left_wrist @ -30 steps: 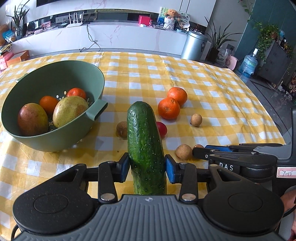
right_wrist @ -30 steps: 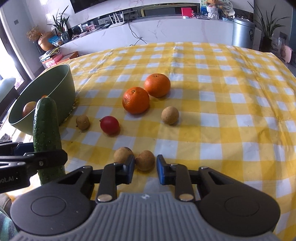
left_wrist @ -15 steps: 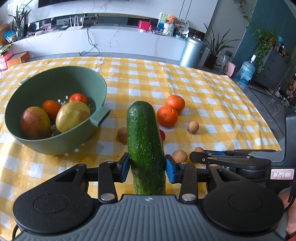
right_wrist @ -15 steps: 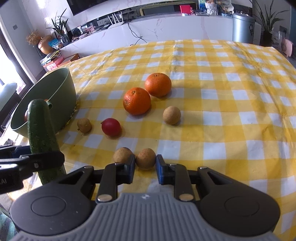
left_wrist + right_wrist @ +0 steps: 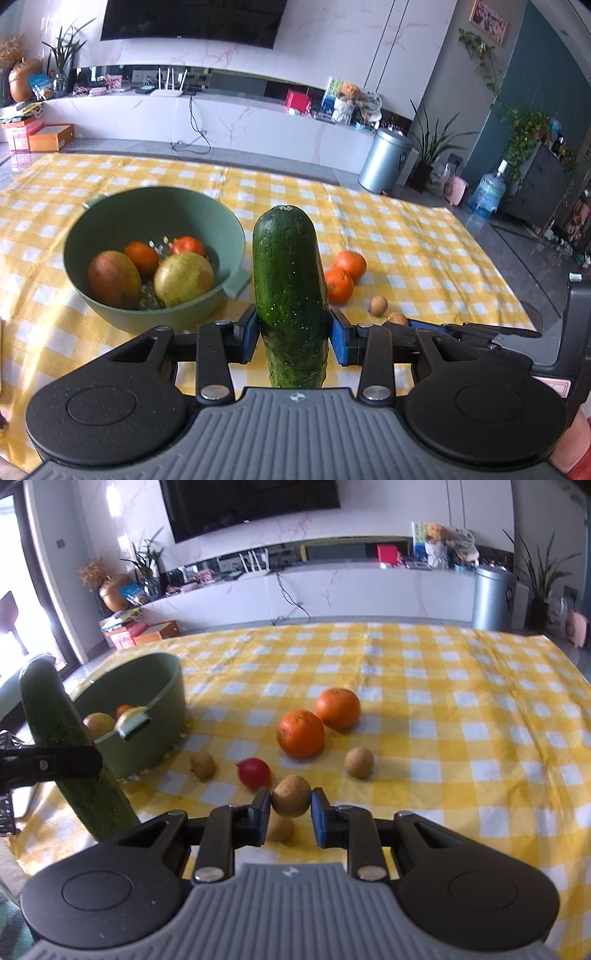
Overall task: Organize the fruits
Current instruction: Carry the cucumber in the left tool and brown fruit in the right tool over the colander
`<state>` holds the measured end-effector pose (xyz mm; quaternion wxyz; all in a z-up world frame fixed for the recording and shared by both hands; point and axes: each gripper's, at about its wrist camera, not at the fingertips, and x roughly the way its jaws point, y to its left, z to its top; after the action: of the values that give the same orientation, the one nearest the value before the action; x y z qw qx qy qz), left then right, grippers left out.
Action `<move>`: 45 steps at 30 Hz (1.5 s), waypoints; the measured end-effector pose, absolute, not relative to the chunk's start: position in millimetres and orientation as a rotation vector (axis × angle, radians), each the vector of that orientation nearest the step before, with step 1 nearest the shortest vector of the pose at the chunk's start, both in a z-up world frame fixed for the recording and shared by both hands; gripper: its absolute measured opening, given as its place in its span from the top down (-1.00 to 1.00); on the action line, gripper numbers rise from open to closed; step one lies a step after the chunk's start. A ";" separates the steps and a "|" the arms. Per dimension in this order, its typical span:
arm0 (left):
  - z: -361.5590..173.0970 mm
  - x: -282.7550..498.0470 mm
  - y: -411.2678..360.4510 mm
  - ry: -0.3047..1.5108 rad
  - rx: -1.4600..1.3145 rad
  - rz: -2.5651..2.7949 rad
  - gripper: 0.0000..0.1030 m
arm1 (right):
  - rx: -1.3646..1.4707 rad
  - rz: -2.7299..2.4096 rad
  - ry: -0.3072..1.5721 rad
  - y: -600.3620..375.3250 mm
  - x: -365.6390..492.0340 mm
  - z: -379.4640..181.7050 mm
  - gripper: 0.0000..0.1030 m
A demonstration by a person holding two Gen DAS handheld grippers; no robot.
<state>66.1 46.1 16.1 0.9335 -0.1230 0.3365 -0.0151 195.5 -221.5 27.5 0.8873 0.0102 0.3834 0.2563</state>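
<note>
Left wrist view shows your left tongs (image 5: 293,334) clamped on the cucumber (image 5: 290,295), which stands upright with its long axis pointing to the top of the frame. The green bowl (image 5: 147,314) lies to the left of the cucumber, near, with a mango (image 5: 113,278) and other fruit inside. In the right wrist view your right tongs (image 5: 290,814) are closed on a small brown fruit (image 5: 291,795), lifted above the yellow checked tabletop (image 5: 461,738). From there the bowl sits at middle left, farther away. I judge that the left hand is nearer to the bowl, so the cucumber should go first.
</note>
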 end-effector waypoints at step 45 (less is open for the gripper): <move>-33.2 109.5 218.8 0.669 -0.832 0.195 0.10 | -0.368 0.877 0.864 -31.5 263.7 50.6 0.62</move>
<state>109.5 218.8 -33.2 0.8563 -0.3959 0.3184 0.0929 263.7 -31.5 50.6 0.8006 -0.1715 0.4029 0.4090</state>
